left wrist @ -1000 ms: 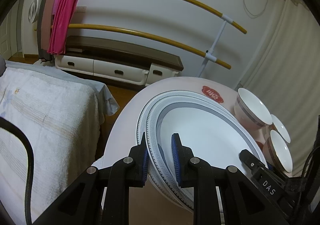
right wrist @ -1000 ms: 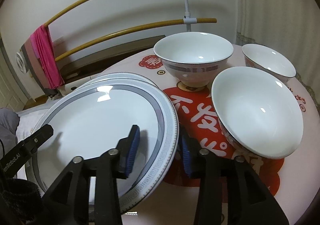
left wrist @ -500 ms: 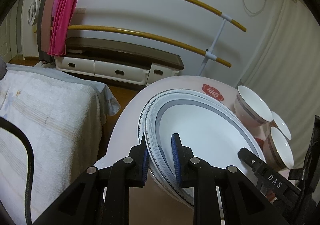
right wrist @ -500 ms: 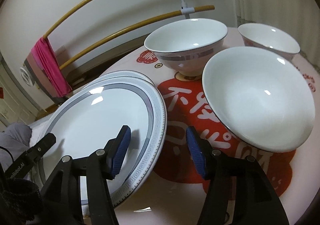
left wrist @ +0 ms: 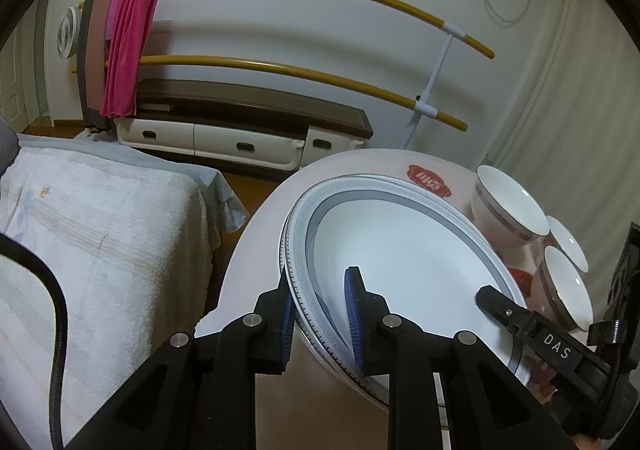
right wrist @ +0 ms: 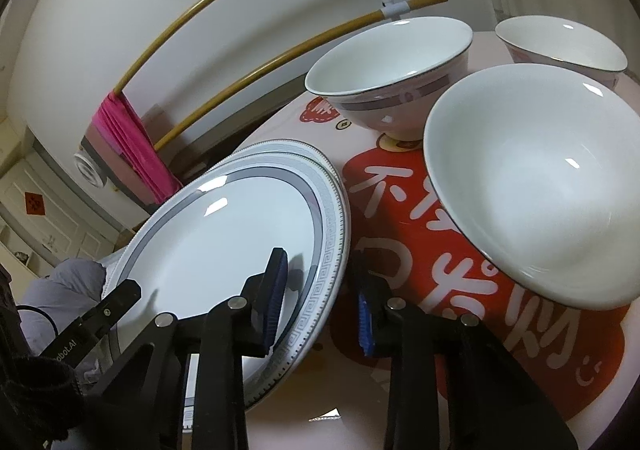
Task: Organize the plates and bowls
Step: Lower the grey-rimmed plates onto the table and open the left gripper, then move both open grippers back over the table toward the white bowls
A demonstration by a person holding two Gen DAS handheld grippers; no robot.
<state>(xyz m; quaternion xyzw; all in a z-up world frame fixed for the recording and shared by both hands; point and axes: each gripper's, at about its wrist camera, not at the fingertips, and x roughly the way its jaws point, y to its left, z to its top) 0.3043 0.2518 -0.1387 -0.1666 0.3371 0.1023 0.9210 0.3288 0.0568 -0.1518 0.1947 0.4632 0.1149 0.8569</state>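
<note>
Two grey-rimmed white plates are stacked on the round table point(left wrist: 256, 250). The top plate point(left wrist: 400, 262) point(right wrist: 224, 242) lies slightly offset over the lower plate point(right wrist: 298, 146). My left gripper point(left wrist: 320, 314) holds the top plate's left rim between its blue pads, and its jaws are starting to open. My right gripper point(right wrist: 320, 298) straddles the same plate's right rim. Its jaws are closing, with a gap showing beside each pad. Three white bowls stand to the right: a near bowl point(right wrist: 540, 186), a middle bowl point(right wrist: 392, 62) and a far bowl point(right wrist: 560, 46).
The table cover carries a large red print point(right wrist: 400, 218) under the bowls. A bed with a white towel point(left wrist: 100, 230) stands close on the left. Behind are a drying rack point(left wrist: 280, 66) with a pink cloth point(left wrist: 124, 50) and a low cabinet point(left wrist: 240, 118).
The right gripper opened wider, then narrowed around the plate's right rim, rolling and moving in closer to the bowls. The left gripper stayed on the rim, with its pads slightly further apart.
</note>
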